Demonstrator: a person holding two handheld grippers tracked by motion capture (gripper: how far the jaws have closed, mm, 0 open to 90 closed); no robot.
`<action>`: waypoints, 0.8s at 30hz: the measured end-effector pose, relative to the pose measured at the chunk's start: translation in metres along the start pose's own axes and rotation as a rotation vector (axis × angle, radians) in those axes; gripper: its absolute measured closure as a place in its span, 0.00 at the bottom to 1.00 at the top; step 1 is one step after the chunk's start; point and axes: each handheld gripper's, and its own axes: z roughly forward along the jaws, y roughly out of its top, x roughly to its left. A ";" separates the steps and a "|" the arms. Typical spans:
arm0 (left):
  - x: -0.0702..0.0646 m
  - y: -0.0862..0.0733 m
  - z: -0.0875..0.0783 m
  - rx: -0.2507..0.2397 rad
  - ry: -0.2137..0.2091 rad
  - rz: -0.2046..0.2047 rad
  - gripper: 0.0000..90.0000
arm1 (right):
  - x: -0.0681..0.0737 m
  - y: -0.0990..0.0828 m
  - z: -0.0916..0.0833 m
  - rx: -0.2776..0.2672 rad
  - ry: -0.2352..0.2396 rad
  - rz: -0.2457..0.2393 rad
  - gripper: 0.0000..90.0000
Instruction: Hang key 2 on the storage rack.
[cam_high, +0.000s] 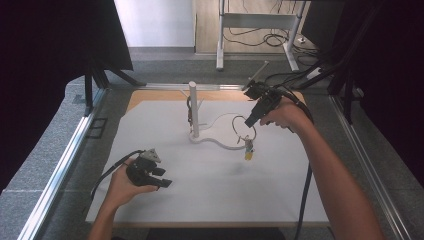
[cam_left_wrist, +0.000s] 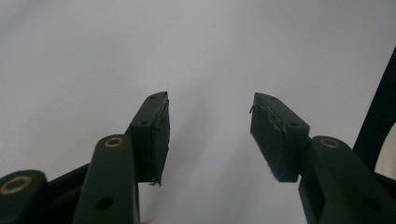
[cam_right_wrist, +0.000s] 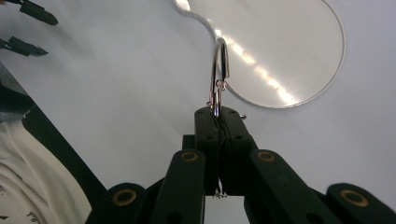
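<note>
Nearest, left gripper (cam_high: 159, 179) resting low at the near left of the white desk (cam_high: 200, 190), fingers (cam_left_wrist: 152, 135) apart with nothing between. Farther right, right gripper (cam_high: 248, 121) raised, fingers (cam_right_wrist: 208, 140) pressed tight on a metal key ring (cam_right_wrist: 219, 74), yellow tag (cam_high: 248, 154) dangling below. Just left, white peg stand (cam_high: 193, 107) upright on its curved clear base (cam_right_wrist: 280, 51).

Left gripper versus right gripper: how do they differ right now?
The left gripper has its fingers apart with nothing between them; the right gripper is shut on a metal ring. In the high view the left sits low near the board's front, while the right is held farther back by the stand. Both are black and hand-held.
</note>
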 end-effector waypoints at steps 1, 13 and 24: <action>0.000 0.000 0.000 -0.002 -0.001 0.000 0.53 | 0.000 0.001 -0.001 0.001 0.001 0.001 0.97; 0.000 0.000 -0.002 -0.004 -0.010 0.005 0.53 | 0.001 0.015 0.000 -0.004 0.005 0.001 0.97; 0.000 -0.001 -0.003 -0.010 -0.011 -0.003 0.53 | 0.001 0.026 0.002 -0.009 0.010 0.003 0.97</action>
